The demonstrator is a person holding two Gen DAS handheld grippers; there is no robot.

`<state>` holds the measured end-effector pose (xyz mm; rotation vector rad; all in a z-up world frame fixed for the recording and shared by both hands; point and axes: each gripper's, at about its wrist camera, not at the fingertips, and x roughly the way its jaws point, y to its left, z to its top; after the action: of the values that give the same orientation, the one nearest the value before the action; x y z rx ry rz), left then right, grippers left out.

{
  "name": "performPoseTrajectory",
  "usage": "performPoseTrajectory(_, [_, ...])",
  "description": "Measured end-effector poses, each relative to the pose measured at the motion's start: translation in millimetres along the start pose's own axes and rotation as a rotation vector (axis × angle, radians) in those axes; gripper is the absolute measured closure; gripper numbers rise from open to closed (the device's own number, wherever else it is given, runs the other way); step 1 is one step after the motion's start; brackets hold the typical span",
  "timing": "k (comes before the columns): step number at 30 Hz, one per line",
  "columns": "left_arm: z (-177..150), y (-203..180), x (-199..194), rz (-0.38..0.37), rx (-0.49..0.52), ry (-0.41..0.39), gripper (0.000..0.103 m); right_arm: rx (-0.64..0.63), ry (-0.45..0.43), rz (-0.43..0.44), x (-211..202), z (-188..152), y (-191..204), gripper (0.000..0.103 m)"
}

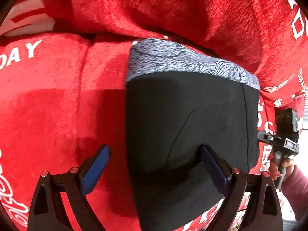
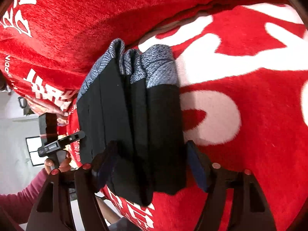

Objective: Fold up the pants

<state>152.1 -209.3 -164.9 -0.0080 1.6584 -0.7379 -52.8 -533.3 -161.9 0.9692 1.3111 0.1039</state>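
Between the right gripper point(image 2: 152, 165) fingers, spread wide, sits the folded pants point(image 2: 132, 119) stack, straddled not pinched (probably squaring the edges). Left gripper point(image 1: 154, 169) also wide open, one finger on black cloth, holding nothing. Pants lie on red blanket point(image 2: 250, 154), fold looks nearly complete.

Left gripper point(image 1: 155, 165): jaws spread wide, blue pads facing inward. Right gripper point(image 2: 152, 161): jaws likewise spread wide. Each gripper appears at the edge of the other's view, gripped by a hand, the right hand point(image 1: 280, 168) and left hand point(image 2: 57, 162), both in maroon sleeves.
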Motion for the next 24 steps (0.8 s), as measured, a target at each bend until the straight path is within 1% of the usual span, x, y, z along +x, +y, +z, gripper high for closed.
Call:
performPoseTrajectory(4, [-0.1, -9.5, 10.0, -0.047, -0.009, -0.007, 0.007, -0.055, 0.033, 0.024, 9.8, 9.0, 5.2, 0.024])
performPoseTrajectory(6, [-1.5, -18.0, 15.3, -0.053, -0.004, -0.010, 0.007, -0.050, 0.039, 0.052, 14.8, 13.6, 4.5, 0.023])
performPoseTrajectory(7, [-0.8, -22.3, 18.8, -0.041, 0.000, -0.013, 0.004, -0.042, 0.036, 0.063, 17.1, 16.0, 4.1, 0.023])
performPoseTrajectory(10, [-1.1, -28.6, 26.0, -0.010, -0.007, -0.032, 0.002, -0.009, 0.020, 0.075, 19.8, 21.3, 1.5, 0.025])
performPoseTrajectory(11, [-1.0, -31.5, 26.2, -0.005, -0.009, -0.039, 0.005, 0.008, 0.016, 0.067, 20.2, 21.4, 1.6, 0.028])
performPoseTrajectory(12, [-3.7, -38.7, 23.9, 0.000, -0.002, -0.057, 0.012, 0.010, 0.014, 0.058, 19.5, 21.2, 2.8, 0.034])
performPoseTrajectory(13, [-5.7, -42.4, 17.4, 0.003, 0.011, -0.068, 0.016, 0.004, 0.017, 0.053, 16.8, 19.4, 3.2, 0.042])
performPoseTrajectory(14, [-9.0, -49.3, 11.6, 0.008, 0.034, -0.083, 0.025, -0.003, 0.018, 0.050, 14.9, 17.9, 5.5, 0.049])
performPoseTrajectory(15, [-11.3, -55.0, 7.0, 0.011, 0.051, -0.092, 0.034, -0.007, 0.013, 0.059, 11.5, 16.6, 8.1, 0.052])
performPoseTrajectory(16, [-13.1, -58.7, 3.1, 0.015, 0.060, -0.096, 0.037, -0.009, 0.007, 0.065, 8.3, 16.0, 9.7, 0.057])
performPoseTrajectory(18, [-17.7, -65.1, -6.7, 0.018, 0.069, -0.107, 0.044, -0.017, -0.008, 0.078, 0.5, 13.3, 17.3, 0.061])
performPoseTrajectory(20, [-22.0, -68.0, -15.1, 0.006, 0.067, -0.110, 0.046, -0.026, -0.016, 0.100, -6.7, 9.0, 29.0, 0.063])
performPoseTrajectory(23, [-27.6, -72.3, -31.1, -0.005, 0.069, -0.110, 0.046, -0.039, -0.006, 0.113, -14.1, -2.9, 45.5, 0.063])
performPoseTrajectory(24, [-34.7, -74.7, -37.9, -0.005, 0.077, -0.110, 0.046, -0.040, -0.004, 0.118, -16.4, -7.8, 49.1, 0.063])
